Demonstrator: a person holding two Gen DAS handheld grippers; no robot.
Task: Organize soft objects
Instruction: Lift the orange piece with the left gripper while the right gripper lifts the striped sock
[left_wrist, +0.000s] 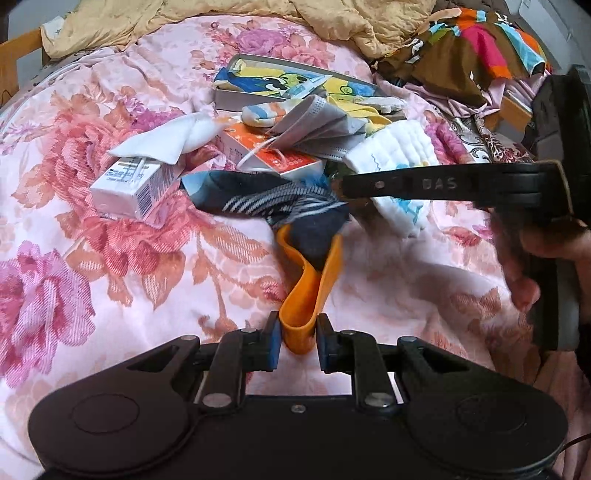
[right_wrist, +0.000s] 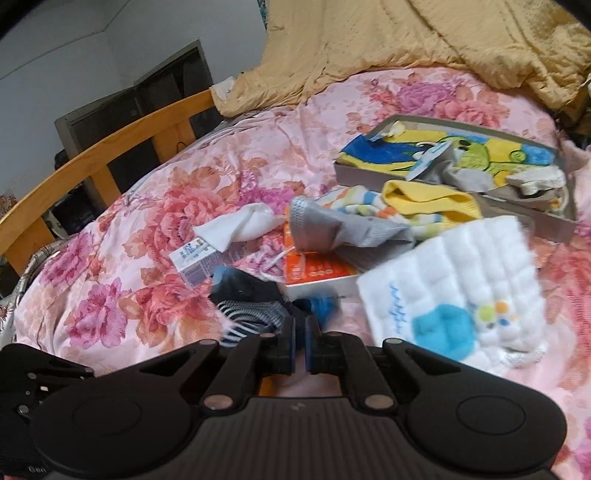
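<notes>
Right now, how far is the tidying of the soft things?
Done: a cartoon towel lies in the grey box. In hand: left tongs and right tongs grip the dark striped sock. To do: grey mask, white sock, quilted cloth and striped baby sock lie loose on the bed.

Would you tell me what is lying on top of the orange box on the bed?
A grey face mask drapes over the orange box, its white ear loop trailing across. What the box's covered far end looks like is hidden.

Home bedroom: bed with pink floral bedspread (right_wrist: 155, 236), wooden bed frame (right_wrist: 92, 155), rumpled tan quilt (right_wrist: 424, 40) at the far side, socks, cloths and small boxes strewn on top
</notes>
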